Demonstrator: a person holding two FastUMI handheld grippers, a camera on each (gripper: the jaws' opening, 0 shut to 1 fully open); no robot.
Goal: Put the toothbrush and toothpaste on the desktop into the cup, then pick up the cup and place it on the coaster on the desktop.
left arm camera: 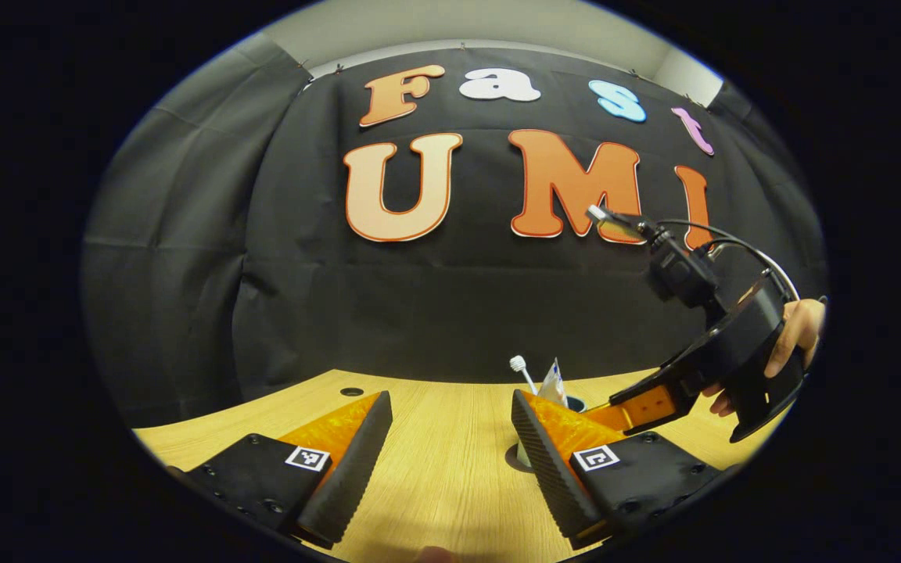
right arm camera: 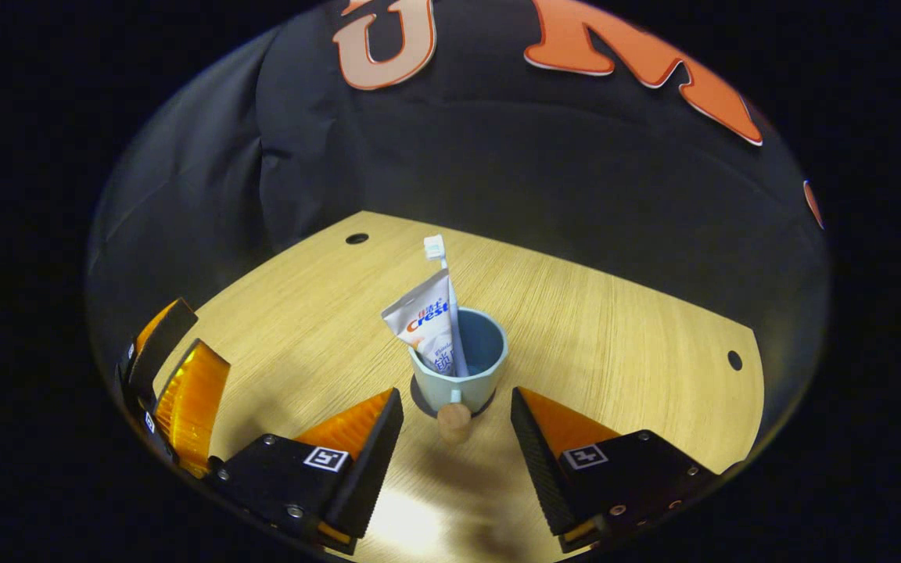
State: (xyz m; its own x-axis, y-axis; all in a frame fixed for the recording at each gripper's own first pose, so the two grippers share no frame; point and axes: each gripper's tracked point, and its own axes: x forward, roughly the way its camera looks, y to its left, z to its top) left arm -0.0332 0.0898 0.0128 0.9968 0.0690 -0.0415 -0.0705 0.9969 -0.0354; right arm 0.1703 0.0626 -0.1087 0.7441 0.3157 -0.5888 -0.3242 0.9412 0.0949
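A light blue cup (right arm camera: 475,356) stands upright on a dark round coaster (right arm camera: 418,402) on the wooden desktop (right arm camera: 615,336). A toothpaste tube (right arm camera: 424,319) and a white toothbrush (right arm camera: 436,249) stand inside it, leaning left. The cup's handle, with a round wooden knob (right arm camera: 454,420), points at my right gripper (right arm camera: 454,438), which is open just short of it. My left gripper (left arm camera: 450,453) is also open and holds nothing. In the left gripper view, the toothbrush head (left arm camera: 518,363) and tube (left arm camera: 553,385) rise behind its right finger (left arm camera: 548,461), which hides most of the cup.
A hand (left arm camera: 798,336) holds the right gripper (left arm camera: 626,405) at the right of the left gripper view. The left gripper (right arm camera: 194,335) sits at the left edge of the right gripper view. Small round holes (right arm camera: 357,238) (right arm camera: 734,360) mark the desktop near its far edge.
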